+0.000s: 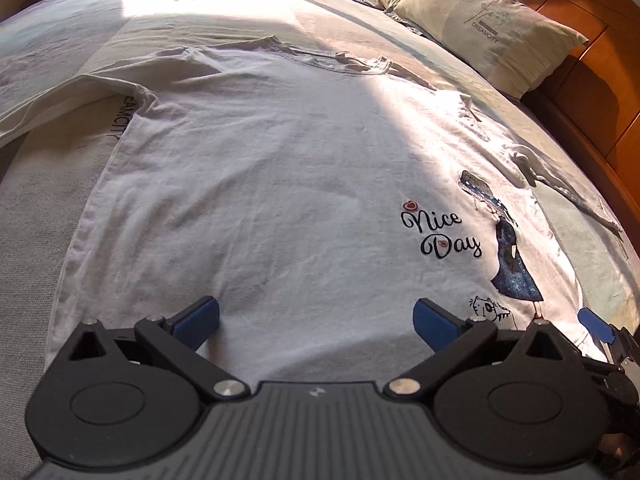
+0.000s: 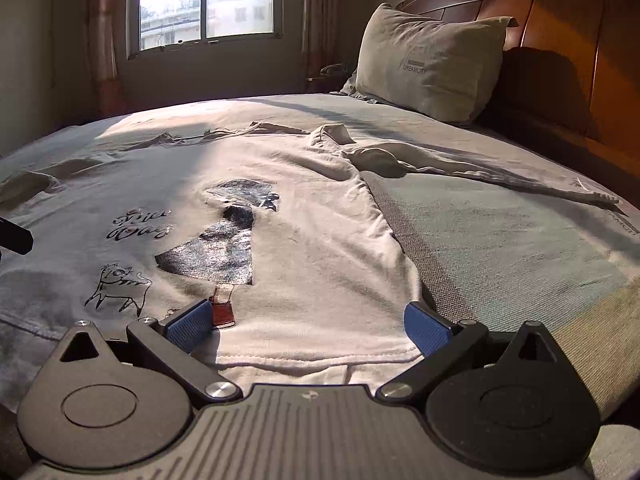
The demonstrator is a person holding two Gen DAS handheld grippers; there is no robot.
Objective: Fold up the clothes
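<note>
A white long-sleeved shirt [image 1: 260, 184] lies spread flat and face up on the bed, printed with "Nice Day" and a figure in a blue dress. My left gripper [image 1: 318, 326] is open over the shirt's lower middle, near the hem. My right gripper [image 2: 308, 330] is open over the hem at the shirt's [image 2: 312, 216] right bottom corner, with the cloth between its blue pads. One pad of the right gripper [image 1: 596, 324] shows at the far right of the left wrist view. One sleeve [image 2: 480, 172] stretches out to the right.
A grey-green pillow [image 2: 428, 64] leans on the wooden headboard [image 2: 560, 20] at the far right. The bed sheet [image 2: 500, 240] is bare to the right of the shirt. A window [image 2: 208, 4] and curtains stand beyond the bed's far side.
</note>
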